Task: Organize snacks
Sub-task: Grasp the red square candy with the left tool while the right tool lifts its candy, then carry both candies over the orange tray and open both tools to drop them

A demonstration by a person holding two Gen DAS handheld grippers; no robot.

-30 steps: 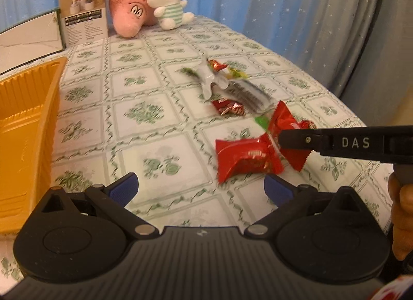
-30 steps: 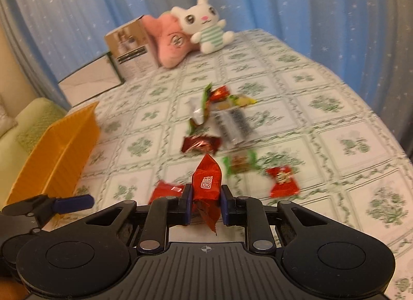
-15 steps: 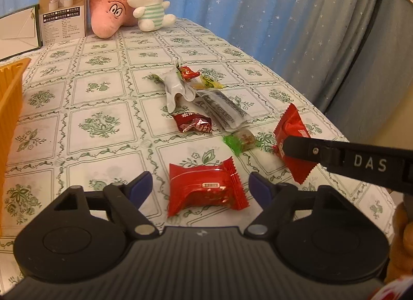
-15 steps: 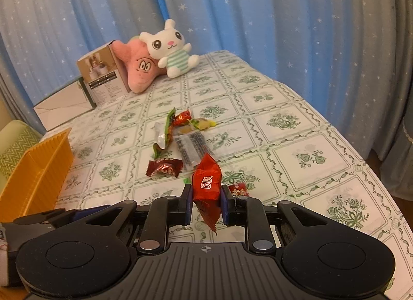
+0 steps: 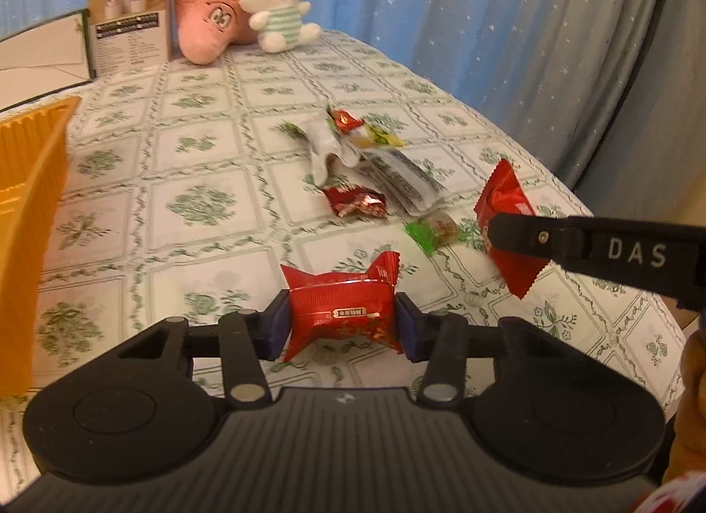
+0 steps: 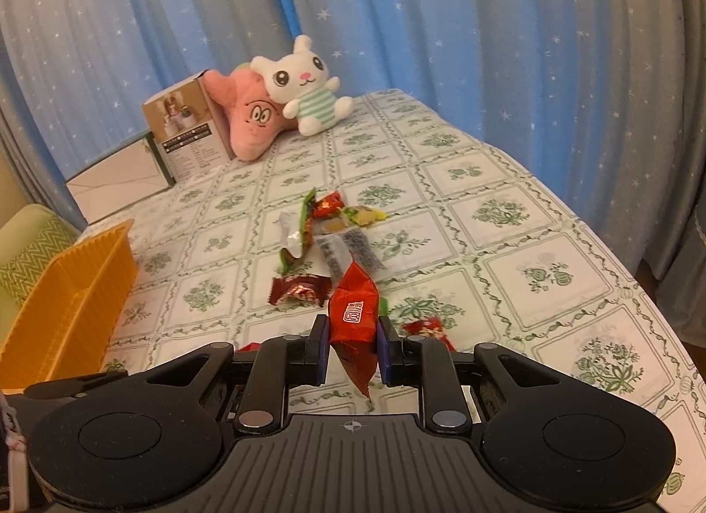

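Note:
My left gripper (image 5: 342,327) is shut on a red wrapped snack (image 5: 342,314) just above the tablecloth. My right gripper (image 6: 352,343) is shut on a red snack packet (image 6: 353,314) held upright above the table; the same packet (image 5: 507,213) and the right gripper's finger (image 5: 573,244) show at the right of the left wrist view. More snacks lie in a loose pile (image 5: 366,155) (image 6: 331,230) mid-table, with a dark red candy (image 5: 355,200) (image 6: 300,288) and a green one (image 5: 430,228) nearer. An orange tray (image 5: 31,186) (image 6: 66,305) stands at the left.
Two plush toys (image 5: 238,19) (image 6: 287,98) and a small box (image 5: 128,32) (image 6: 185,133) stand at the far end of the table. A flat open box (image 6: 119,177) lies beside them. Curtains hang behind, and the table's right edge (image 5: 617,248) is close.
My left gripper moved forward onto the red wrapped snack and shut on it. The right gripper kept its packet and rose slightly.

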